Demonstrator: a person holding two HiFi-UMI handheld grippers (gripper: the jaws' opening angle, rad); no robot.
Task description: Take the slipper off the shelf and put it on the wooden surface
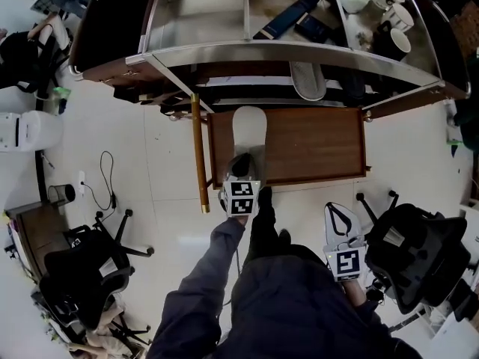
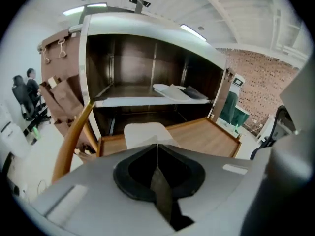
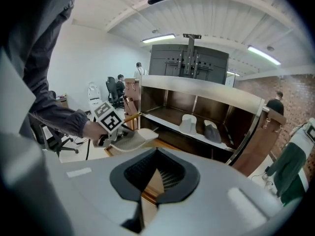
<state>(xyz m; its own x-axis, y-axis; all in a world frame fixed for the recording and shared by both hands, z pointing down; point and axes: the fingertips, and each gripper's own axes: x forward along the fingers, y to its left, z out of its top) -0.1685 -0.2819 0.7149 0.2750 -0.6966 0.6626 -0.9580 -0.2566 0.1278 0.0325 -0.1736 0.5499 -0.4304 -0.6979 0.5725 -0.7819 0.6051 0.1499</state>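
A white slipper [image 1: 249, 128] lies lengthwise over the left end of the wooden surface [image 1: 314, 144], a low brown table in front of the shelf [image 1: 224, 51]. My left gripper [image 1: 241, 163] is shut on the slipper's near end. In the left gripper view the slipper [image 2: 145, 131] shows just past the closed jaws [image 2: 157, 146]. The right gripper view shows it [image 3: 133, 139] held slightly above the wood. Two more slippers, white [image 3: 189, 123] and grey [image 3: 212, 130], stay on the shelf. My right gripper [image 1: 338, 209] hangs back near my body, open and with nothing in it.
A wooden pole [image 1: 197, 152] leans at the table's left edge. Black office chairs stand at the left [image 1: 97, 264] and right [image 1: 415, 249]. Cups [image 1: 397, 17] and a blue box [image 1: 288, 15] lie on top of the shelf. People stand in the background.
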